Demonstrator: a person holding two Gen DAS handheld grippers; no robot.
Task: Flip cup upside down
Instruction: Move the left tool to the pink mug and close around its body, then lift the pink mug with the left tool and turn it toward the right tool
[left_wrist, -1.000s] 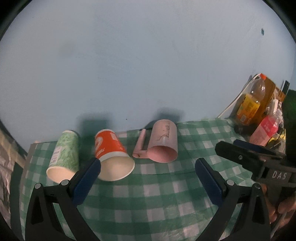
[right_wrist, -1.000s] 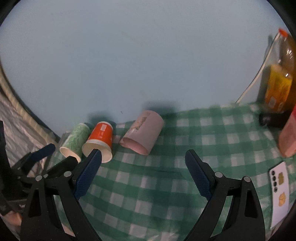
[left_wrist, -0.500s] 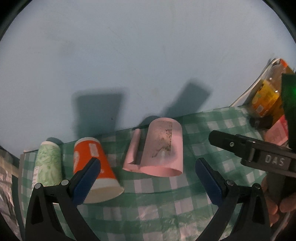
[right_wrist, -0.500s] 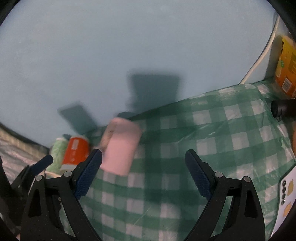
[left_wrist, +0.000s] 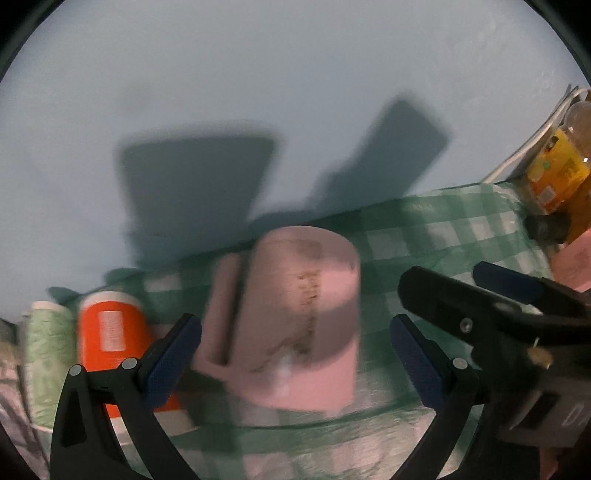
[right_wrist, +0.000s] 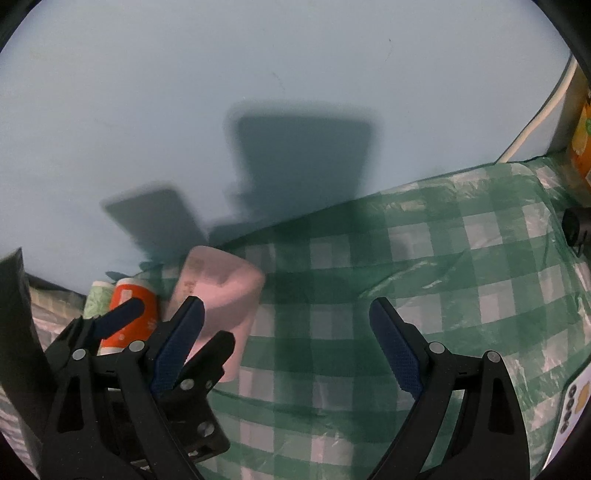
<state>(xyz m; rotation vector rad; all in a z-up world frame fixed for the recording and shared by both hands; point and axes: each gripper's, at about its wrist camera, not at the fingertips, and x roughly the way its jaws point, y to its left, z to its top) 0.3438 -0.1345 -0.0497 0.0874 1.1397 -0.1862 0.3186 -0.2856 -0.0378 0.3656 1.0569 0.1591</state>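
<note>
A pink mug (left_wrist: 295, 317) lies on its side on a green checked tablecloth (right_wrist: 424, 280), framed between the spread fingers of the left gripper (left_wrist: 295, 354). Beside it, the right gripper (right_wrist: 286, 343) hangs spread over bare cloth, near an orange cup (left_wrist: 110, 332).

Each claw (left_wrist: 295, 350) (right_wrist: 286, 341) has black plastic arms, silver screws and blue ribbed pads (right_wrist: 397, 349).
</note>
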